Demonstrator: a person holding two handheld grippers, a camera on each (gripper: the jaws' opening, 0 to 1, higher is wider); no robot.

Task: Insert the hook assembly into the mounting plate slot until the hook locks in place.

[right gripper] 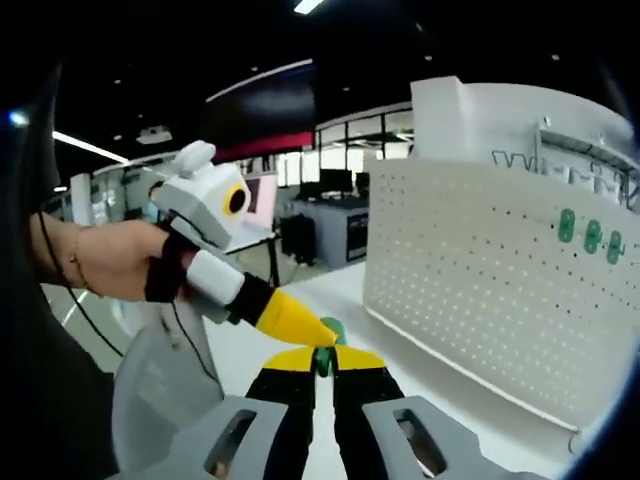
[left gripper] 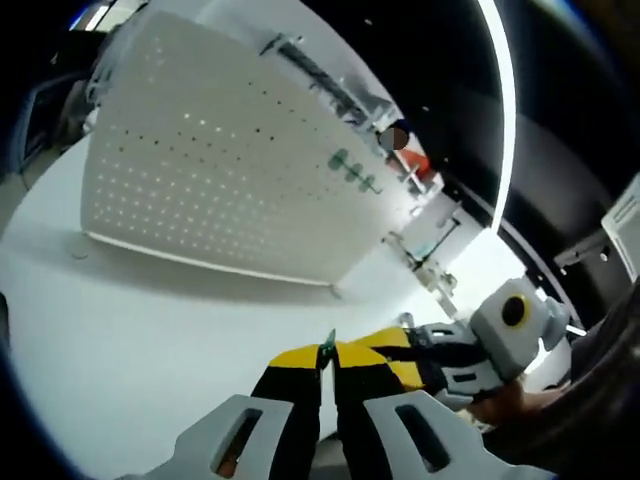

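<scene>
The mounting plate is a white pegboard point(left gripper: 220, 170) standing upright on the table; in the right gripper view the pegboard point(right gripper: 470, 290) is to the right. Three green hooks point(left gripper: 352, 170) hang on it, and the same hooks point(right gripper: 590, 235) show near its top right. A small green hook point(left gripper: 328, 345) sits pinched at the yellow tips of my left gripper point(left gripper: 330, 356), which is shut on it. My right gripper point(right gripper: 325, 360) is also shut on the green hook point(right gripper: 330, 332). The two grippers meet tip to tip in front of the board, well short of it.
The white table point(left gripper: 120, 330) spreads in front of the pegboard. A metal rail point(left gripper: 320, 75) runs along the board's top, with a red item point(left gripper: 415, 160) behind it. A person's hand point(right gripper: 110, 255) holds the left gripper. Office desks stand far behind.
</scene>
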